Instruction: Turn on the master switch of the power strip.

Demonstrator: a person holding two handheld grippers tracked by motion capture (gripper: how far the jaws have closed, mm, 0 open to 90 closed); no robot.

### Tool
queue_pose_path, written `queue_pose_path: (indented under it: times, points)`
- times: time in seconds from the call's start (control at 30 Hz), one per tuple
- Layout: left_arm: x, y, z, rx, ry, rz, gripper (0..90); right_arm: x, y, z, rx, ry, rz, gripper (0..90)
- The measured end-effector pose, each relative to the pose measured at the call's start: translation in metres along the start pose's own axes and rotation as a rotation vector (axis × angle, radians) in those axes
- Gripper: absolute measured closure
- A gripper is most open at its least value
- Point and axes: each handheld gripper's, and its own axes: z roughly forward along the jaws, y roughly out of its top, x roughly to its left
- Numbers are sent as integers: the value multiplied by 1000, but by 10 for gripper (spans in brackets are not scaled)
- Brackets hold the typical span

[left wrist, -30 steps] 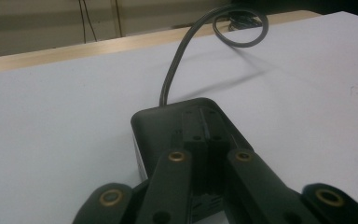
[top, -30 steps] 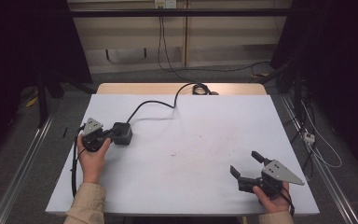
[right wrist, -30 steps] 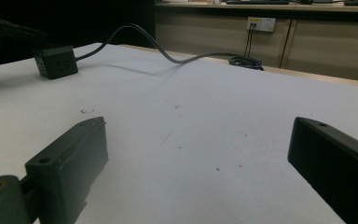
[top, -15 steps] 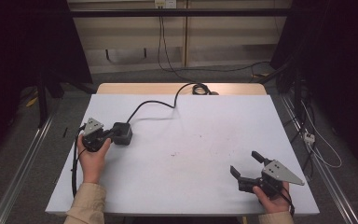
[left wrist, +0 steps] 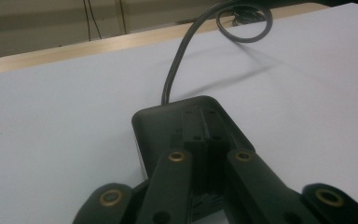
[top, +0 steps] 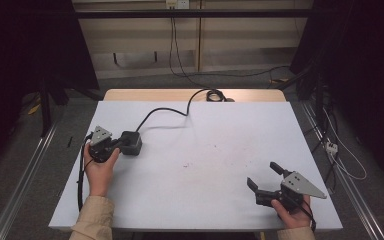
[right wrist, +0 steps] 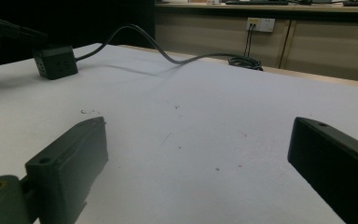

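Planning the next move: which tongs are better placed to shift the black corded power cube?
Left tongs: closed, right at the black corded power cube. Right tongs sit open, far across the white table.

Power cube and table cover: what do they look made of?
Power cube: likely matte black moulded plastic, going by its rounded edges, dull sheen and recessed slots. Its cable looks rubber-sheathed and holds loose curves. Table cover: smooth, matte white sheet, lightly scuffed; whether laminate, board or paper can't be told.
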Motion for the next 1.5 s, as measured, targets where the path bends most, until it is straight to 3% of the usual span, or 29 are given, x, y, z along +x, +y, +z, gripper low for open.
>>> queue_pose_path:
  times: [0.5,0.97,1.03,1.1,1.13,1.4,1.5]
  points:
    - [-2,2,1,24,17,13,900,0,0,0,2,-1,-2,43]
    - [-3,2,1,23,23,7,900,0,0,1,1,1,-1,44]
    - [-2,1,0,14,18,-10,900,0,0,1,0,2,-2,44]
    - [-2,1,0,8,14,3,900,0,0,1,1,3,-6,44]
    - [-2,0,1,1,12,-16,900,0,0,1,1,3,-5,44]
    - [0,1,0,-12,2,-49,900,1,1,2,2,8,-6,44]
    - [1,1,0,-12,-4,-46,898,1,1,2,2,10,-6,44]
